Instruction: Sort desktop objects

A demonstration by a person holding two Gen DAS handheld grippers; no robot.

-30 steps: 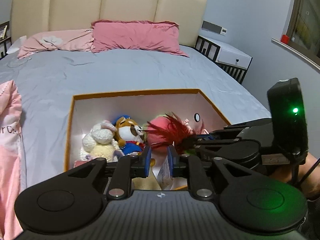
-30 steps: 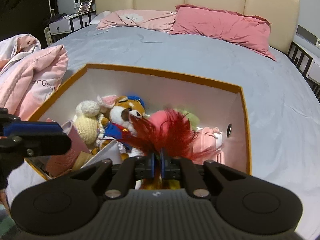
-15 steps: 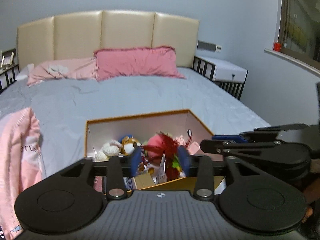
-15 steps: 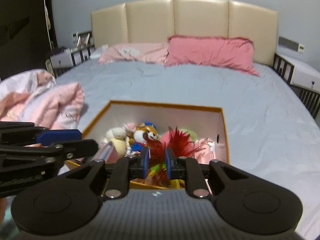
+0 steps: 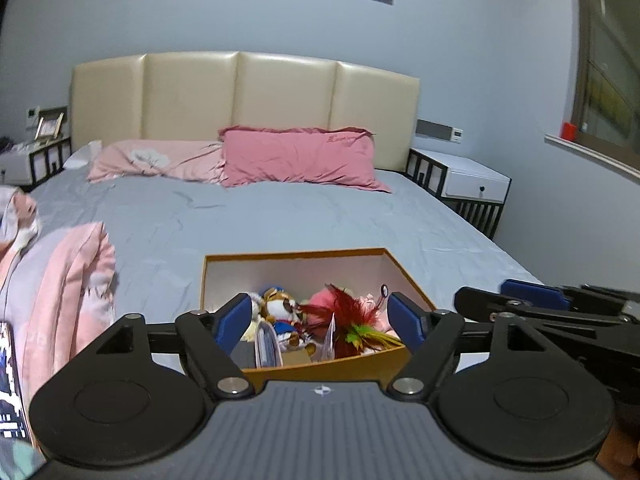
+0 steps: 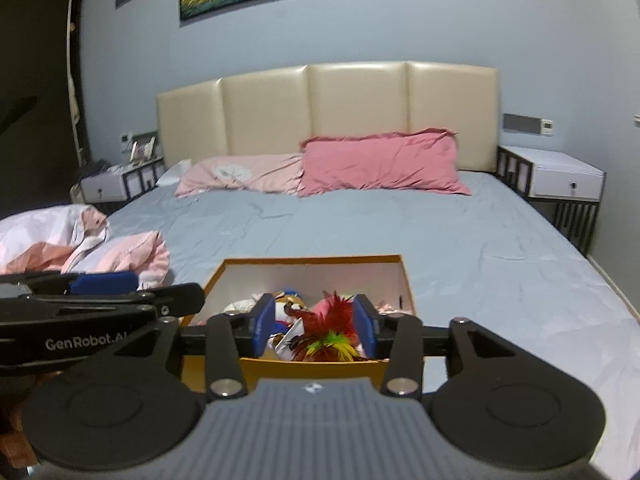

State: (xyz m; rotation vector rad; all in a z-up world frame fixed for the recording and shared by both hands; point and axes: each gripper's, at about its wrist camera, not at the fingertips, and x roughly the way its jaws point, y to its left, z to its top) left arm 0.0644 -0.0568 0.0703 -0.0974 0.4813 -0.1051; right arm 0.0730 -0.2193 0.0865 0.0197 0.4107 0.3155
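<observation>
Compared with one second ago, both grippers are seen farther back and higher from the orange-rimmed cardboard box with white inner walls (image 5: 298,255), which now looks smaller and lower in each view, and the painting on the wall has come into view. The left gripper (image 5: 322,318), whose blue pads were narrow one second ago, is now spread wide and holds nothing. The right gripper (image 6: 314,326), which was closed on the red feather toy with green and yellow feathers (image 5: 352,320) one second ago, is now wide as well, and the feather toy is lying inside the box, released.

White writing "GenRobot.AI" is read on the side of the left gripper in the right wrist view; the last letters are partly hidden. Small embroidered writing on the dark pink pillow (image 5: 300,158) is too small to be read.

The box is standing on the grey-blue bed sheet (image 5: 280,216) near the foot edge of the bed. Inside it, the feather toy is placed toward the near right corner, beside a brown-and-white plush animal in blue clothes (image 5: 280,312) and a round pink plush toy (image 5: 322,300). In both wrist views the feather toy is seen between the open fingers but well beyond them, not touched by any pad. A folded pink quilt (image 5: 68,280) is lying near the left edge of the bed.
</observation>
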